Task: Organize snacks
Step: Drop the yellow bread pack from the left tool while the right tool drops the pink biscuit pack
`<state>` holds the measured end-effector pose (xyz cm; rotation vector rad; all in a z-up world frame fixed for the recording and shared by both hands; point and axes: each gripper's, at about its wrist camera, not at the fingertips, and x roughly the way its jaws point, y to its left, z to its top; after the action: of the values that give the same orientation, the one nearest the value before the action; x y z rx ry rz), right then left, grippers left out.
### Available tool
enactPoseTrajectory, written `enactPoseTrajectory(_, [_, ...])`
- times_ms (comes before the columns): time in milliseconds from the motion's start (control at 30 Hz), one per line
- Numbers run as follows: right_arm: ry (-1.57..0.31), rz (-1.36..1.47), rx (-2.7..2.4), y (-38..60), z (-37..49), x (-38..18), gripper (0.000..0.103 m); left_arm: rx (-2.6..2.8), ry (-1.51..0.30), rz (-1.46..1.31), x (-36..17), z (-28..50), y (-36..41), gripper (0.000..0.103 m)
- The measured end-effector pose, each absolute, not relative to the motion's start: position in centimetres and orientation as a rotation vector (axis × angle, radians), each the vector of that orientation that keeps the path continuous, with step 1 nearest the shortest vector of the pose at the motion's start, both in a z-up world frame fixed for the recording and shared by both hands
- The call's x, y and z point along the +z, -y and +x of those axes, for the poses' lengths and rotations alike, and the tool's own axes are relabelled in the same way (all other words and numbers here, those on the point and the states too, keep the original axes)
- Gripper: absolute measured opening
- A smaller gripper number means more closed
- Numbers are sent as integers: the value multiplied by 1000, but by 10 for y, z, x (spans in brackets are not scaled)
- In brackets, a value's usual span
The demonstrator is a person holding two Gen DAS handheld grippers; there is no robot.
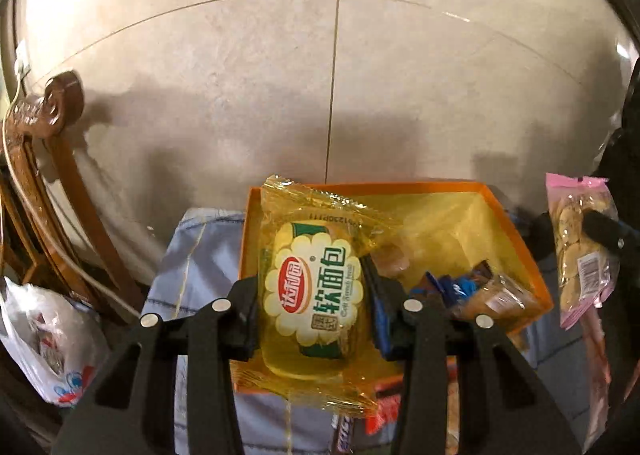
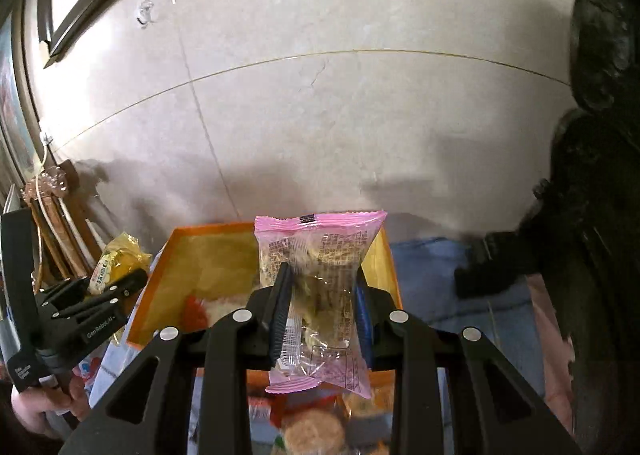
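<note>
Left gripper (image 1: 310,295) clamps our soft yellow-wrapped bread packet (image 1: 314,291) mid-body | right gripper (image 2: 322,303) pinches light, crinkly pink-edged biscuit packet (image 2: 320,279), likely fragile | orange cardboard box (image 1: 520,231) at 12 o'clock.

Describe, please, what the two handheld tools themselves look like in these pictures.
Both are matte black plastic with angular, cut-out finger arms and round silver fasteners. The left tool and the right tool have blue-edged pads. Seen from the right wrist view, the left one carries small white lettering, held by a bare hand.
</note>
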<state>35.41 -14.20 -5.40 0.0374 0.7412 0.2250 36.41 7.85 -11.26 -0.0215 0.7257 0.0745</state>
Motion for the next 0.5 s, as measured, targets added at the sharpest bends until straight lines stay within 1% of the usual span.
enactPoseTrajectory(100, [-746, 31, 214, 143, 366, -63, 29, 73, -727, 37, -117, 372, -72, 41])
enactPoseTrajectory(200, [-757, 32, 214, 143, 380, -72, 30, 82, -736, 20, -122, 381, -73, 41])
enactPoseTrajectory(233, [-766, 39, 210, 143, 385, -75, 36, 91, -730, 7, -120, 383, -74, 50])
enactPoseTrajectory(267, [-767, 45, 207, 144, 388, -78, 78, 104, -720, 1, -120, 383, -76, 66])
enactPoseTrajectory(300, [-768, 42, 203, 144, 391, -79, 99, 141, -712, 12, -120, 384, -76, 98])
enactPoseTrajectory(367, [-760, 20, 184, 143, 389, -82, 100, 235, -674, 83, -120, 381, -71, 99])
enactPoseTrajectory(500, [-777, -25, 174, 145, 376, -89, 100, 198, -705, 155, -132, 365, -70, 99])
